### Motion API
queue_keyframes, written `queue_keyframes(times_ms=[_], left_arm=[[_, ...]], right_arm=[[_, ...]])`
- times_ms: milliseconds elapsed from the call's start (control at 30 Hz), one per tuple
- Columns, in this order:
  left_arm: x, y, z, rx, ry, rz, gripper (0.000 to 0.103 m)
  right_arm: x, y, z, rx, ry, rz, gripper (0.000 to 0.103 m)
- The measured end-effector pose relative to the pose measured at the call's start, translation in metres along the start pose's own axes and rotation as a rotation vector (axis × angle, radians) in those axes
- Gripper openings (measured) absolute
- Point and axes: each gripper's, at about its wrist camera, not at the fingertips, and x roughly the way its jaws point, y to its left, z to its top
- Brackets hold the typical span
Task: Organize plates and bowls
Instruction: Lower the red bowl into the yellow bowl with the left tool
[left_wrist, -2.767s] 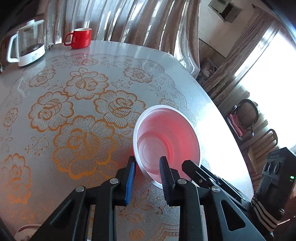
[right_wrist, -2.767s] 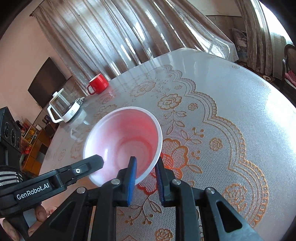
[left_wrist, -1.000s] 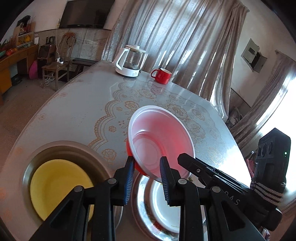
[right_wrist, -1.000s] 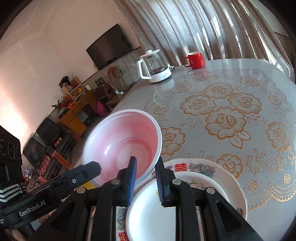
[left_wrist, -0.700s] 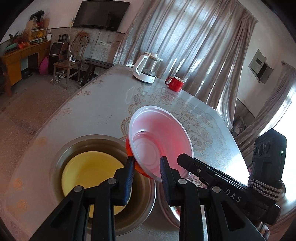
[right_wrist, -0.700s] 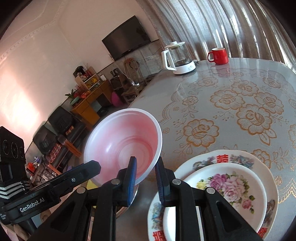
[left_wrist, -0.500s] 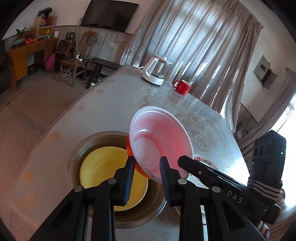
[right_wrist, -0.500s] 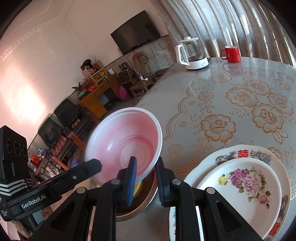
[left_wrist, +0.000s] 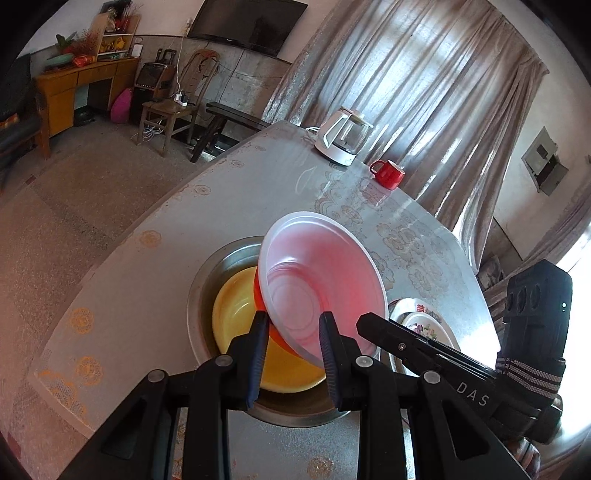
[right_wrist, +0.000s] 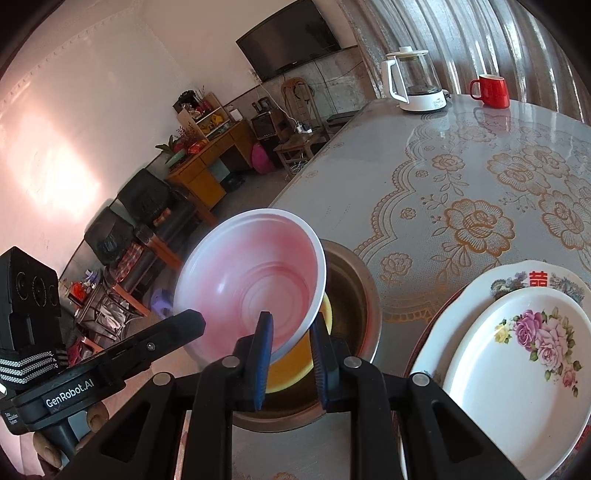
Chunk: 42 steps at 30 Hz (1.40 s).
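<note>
Red-and-white plastic bowl (left_wrist: 321, 280) is clamped at its rim by both the left gripper (left_wrist: 291, 347) and the right gripper (right_wrist: 290, 354). Since a second ago it has travelled from above the floral plates (right_wrist: 517, 354) to directly over the yellow bowl (left_wrist: 236, 314) inside the steel basin (left_wrist: 207, 266). Plates lie at 3 o'clock. Judgement: nesting is imminent; lowering remains.

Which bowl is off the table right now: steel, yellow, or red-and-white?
The red-outside, white-inside plastic bowl: both grippers clamp its rim in the air. The yellow bowl sits nested inside the steel basin on the table.
</note>
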Motion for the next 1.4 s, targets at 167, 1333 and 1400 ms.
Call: queue_keyframes(times_ms=[167, 1333, 1400], left_arm=[[0.003, 0.007, -0.006, -0.012, 0.015, 0.000, 0.027], [0.024, 0.012, -0.023, 0.033, 0.050, 0.013, 0.030], [0.024, 0.010, -0.024, 0.038, 0.049, 0.011, 0.031]], right_arm=[[0.007, 0.003, -0.004, -0.009, 0.027, -0.007, 0.019], [0.030, 0.013, -0.009, -0.148, 0.080, -0.190, 0.025], [0.029, 0.012, -0.008, -0.145, 0.076, -0.190, 0.025]])
